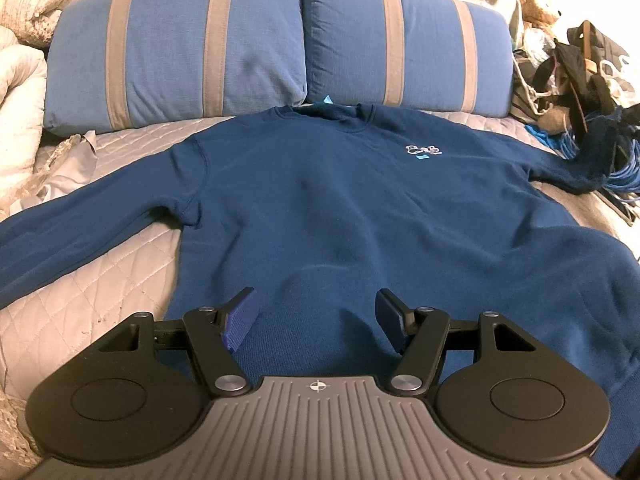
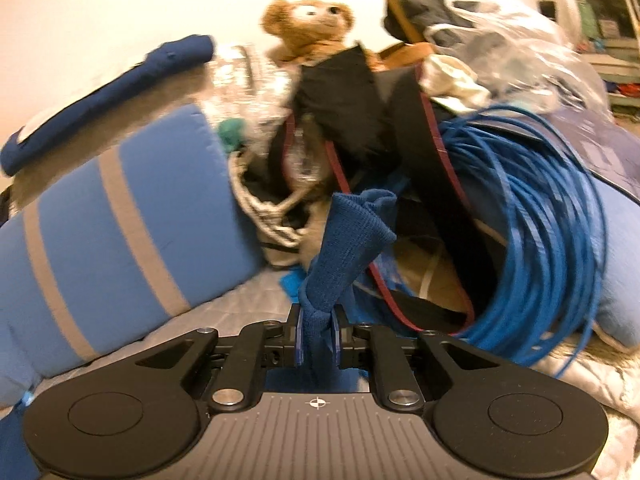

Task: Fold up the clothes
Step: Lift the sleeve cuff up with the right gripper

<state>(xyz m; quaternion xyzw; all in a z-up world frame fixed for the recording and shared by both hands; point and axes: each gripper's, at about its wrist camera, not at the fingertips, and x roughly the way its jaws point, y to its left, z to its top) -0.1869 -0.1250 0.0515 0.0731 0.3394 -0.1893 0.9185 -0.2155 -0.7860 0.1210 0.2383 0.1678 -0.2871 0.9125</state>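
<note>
Two grippers: left gripper spread above flat blue sweatshirt; right gripper pinching its sleeve cuff beside cable coil.

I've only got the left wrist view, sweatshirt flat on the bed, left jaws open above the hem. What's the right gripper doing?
Observer: The right gripper is shut on the ribbed cuff of a blue sleeve, fabric bunched between its pads.
Operator: Is the cuff lying flat?
Observer: No, it stands up past the jaws, folded over at its tip.
Operator: What's behind it?
Observer: A blue cable coil lies to the right of the cuff, and a brown teddy bear sits behind it.
Operator: Any pillow there?
Observer: Yes, a blue striped pillow lies left of the gripper.
</note>
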